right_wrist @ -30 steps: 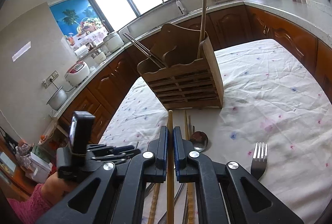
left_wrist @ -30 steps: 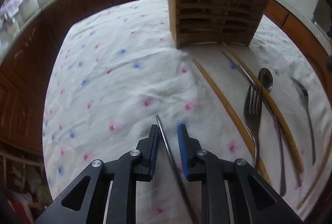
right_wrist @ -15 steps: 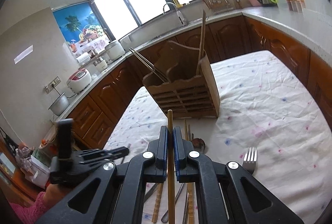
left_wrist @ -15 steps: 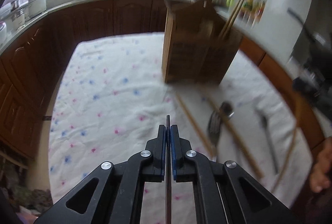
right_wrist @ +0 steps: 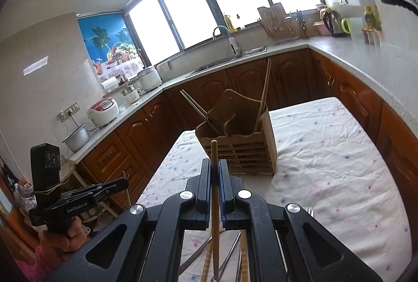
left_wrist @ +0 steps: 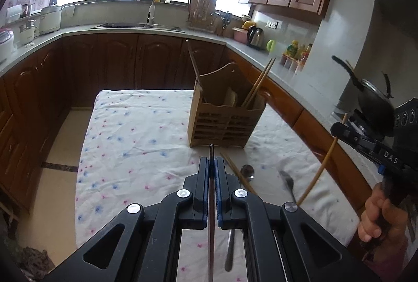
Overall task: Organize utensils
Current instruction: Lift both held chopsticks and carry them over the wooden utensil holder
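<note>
My left gripper (left_wrist: 211, 161) is shut on a thin metal chopstick (left_wrist: 211, 151), held above the flowered tablecloth (left_wrist: 135, 141) and pointing at the wooden utensil holder (left_wrist: 224, 122). My right gripper (right_wrist: 214, 164) is shut on a wooden chopstick (right_wrist: 214, 148), also raised and aimed at the holder (right_wrist: 245, 148). The holder has chopsticks standing in it. From the left wrist view the right gripper (left_wrist: 336, 129) shows at the right edge with its wooden chopstick (left_wrist: 320, 169) hanging down. Two spoons (left_wrist: 247, 170) and a wooden chopstick (left_wrist: 233, 169) lie on the cloth before the holder.
A fork (right_wrist: 308, 209) lies on the cloth at the right, and several more utensils (right_wrist: 235, 250) lie under my right gripper. Brown cabinets and a grey counter (left_wrist: 125, 32) wrap around the table. A person's hand (left_wrist: 378, 216) holds the right gripper's handle.
The left gripper shut on the metal chopstick and lifted it off the cloth, tilting up toward the holder. The right gripper rose with its wooden chopstick.
</note>
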`<state>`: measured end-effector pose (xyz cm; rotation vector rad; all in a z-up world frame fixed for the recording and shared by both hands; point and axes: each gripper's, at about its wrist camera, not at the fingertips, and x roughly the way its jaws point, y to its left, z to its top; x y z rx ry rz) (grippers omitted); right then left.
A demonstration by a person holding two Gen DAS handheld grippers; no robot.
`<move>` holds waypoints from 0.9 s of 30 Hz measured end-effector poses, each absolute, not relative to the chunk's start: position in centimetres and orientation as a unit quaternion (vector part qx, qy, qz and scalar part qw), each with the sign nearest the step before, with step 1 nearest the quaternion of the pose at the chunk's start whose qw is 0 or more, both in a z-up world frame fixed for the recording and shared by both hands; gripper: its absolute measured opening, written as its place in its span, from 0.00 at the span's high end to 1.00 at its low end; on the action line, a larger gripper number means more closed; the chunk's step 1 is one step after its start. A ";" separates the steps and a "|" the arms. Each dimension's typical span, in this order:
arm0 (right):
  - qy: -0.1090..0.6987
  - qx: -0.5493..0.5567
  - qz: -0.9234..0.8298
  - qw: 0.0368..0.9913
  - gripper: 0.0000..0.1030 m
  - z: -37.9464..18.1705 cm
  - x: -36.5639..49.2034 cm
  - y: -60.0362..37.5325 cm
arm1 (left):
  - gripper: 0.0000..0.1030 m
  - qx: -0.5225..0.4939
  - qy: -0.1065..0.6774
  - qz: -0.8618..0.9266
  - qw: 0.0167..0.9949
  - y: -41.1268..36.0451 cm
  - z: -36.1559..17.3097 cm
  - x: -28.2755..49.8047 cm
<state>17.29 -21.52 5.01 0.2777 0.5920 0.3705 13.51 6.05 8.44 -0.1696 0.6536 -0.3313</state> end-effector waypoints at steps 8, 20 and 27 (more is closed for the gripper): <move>0.267 0.133 0.179 0.937 0.95 6.4 16.9 -21.6 | 0.97 -0.098 0.293 -0.166 0.936 6.8 9.8 12.9; 0.243 0.136 0.173 0.945 0.95 7.7 17.2 -22.4 | 0.98 -0.115 0.268 -0.162 0.943 7.5 10.3 13.4; 0.230 0.142 0.165 0.949 0.95 8.3 17.7 -22.8 | 0.98 -0.119 0.253 -0.163 0.946 7.5 11.0 14.1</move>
